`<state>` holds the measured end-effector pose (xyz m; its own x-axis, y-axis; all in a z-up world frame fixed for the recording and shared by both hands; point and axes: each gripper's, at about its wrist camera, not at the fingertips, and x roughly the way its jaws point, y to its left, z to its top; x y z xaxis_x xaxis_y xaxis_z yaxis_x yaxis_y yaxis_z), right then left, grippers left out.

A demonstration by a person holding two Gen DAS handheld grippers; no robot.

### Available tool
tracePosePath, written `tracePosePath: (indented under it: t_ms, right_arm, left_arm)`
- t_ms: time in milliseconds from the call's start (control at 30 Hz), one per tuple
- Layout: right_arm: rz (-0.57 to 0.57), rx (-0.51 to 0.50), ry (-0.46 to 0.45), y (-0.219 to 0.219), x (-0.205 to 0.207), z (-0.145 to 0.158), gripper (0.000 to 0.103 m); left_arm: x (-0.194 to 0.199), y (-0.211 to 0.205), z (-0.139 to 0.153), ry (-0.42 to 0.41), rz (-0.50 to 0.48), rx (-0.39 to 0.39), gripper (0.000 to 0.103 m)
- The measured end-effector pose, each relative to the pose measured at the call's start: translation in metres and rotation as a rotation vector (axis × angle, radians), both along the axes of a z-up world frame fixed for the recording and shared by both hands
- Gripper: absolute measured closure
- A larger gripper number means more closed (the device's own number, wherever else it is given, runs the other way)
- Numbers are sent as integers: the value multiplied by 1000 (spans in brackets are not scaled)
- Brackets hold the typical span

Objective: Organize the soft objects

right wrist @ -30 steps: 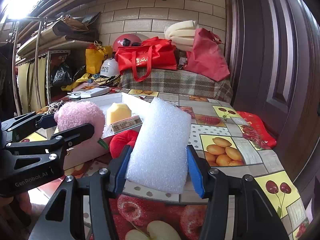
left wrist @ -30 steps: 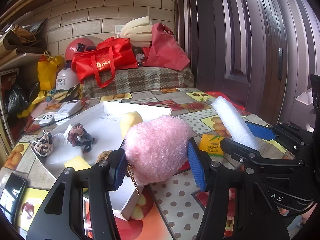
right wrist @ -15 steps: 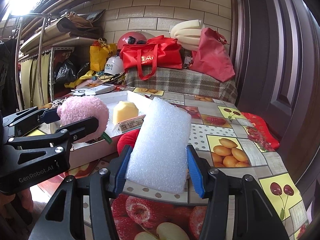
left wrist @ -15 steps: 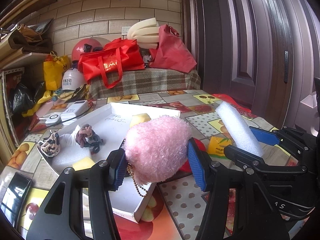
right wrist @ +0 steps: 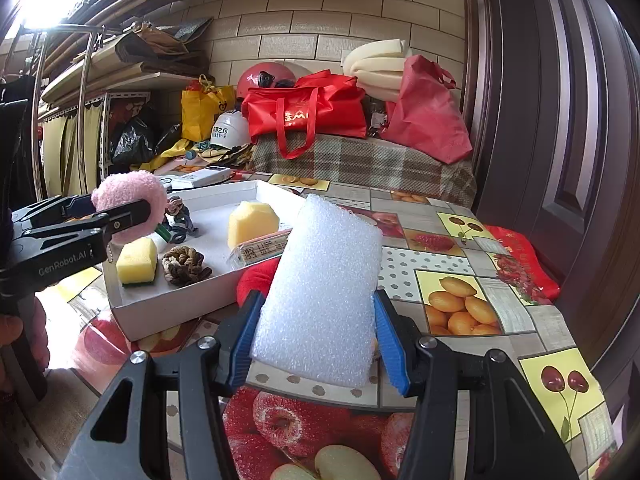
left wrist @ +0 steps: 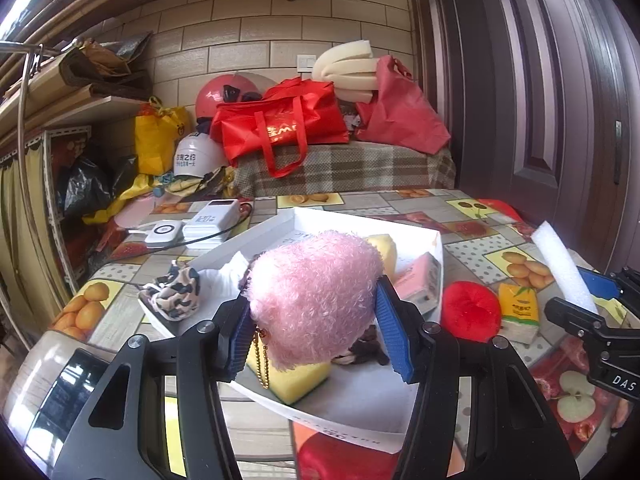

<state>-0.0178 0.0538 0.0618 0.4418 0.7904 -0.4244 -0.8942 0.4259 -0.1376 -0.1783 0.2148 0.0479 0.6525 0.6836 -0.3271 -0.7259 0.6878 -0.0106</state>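
Pompom carried over the tray

I've swung my left gripper (left wrist: pixel 312 320) sideways, so the pink pompom (left wrist: pixel 314 296) now hangs above the white tray (left wrist: pixel 438 248) rather than beside its edge.

Tray at table centre, loose items to its right, clutter behind.

The tray (right wrist: pixel 172 308) sits on the table (right wrist: pixel 472 264); in it lie two sponges (right wrist: pixel 137 261) (right wrist: pixel 252 229), a knotted rope (right wrist: pixel 185 265), a hair tie (right wrist: pixel 180 218) and a packet (right wrist: pixel 260 250) against the right wall. The left gripper (left wrist: pixel 312 336) holds a plush ball (left wrist: pixel 316 300) over the tray's near left part. The right gripper (right wrist: pixel 316 344) holds a foam block (right wrist: pixel 324 300) right of the tray, in front of a round cushion (left wrist: pixel 472 312). A tissue pack (left wrist: pixel 518 312) lies right of the cushion. Behind the tray lie a power bank (left wrist: pixel 214 218) and a charger (left wrist: pixel 164 234); farther back, bags (left wrist: pixel 280 124) rest on a bench (left wrist: pixel 344 168).
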Motion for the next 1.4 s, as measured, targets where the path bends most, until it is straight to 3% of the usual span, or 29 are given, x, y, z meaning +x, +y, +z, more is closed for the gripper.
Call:
tracePosePath:
  t_ms: [267, 833, 1400]
  right_arm:
    - [7, -4, -1, 2, -4, -1, 49]
    - [156, -30, -32, 56, -52, -4, 49]
    - [145, -10, 36, 87, -50, -5, 48]
  left_arm:
    - [-21, 29, -4, -29, 68, -62, 47]
    - [-16, 22, -3, -17, 65, -46, 47]
    - [-14, 27, -5, -5, 69, -55, 47]
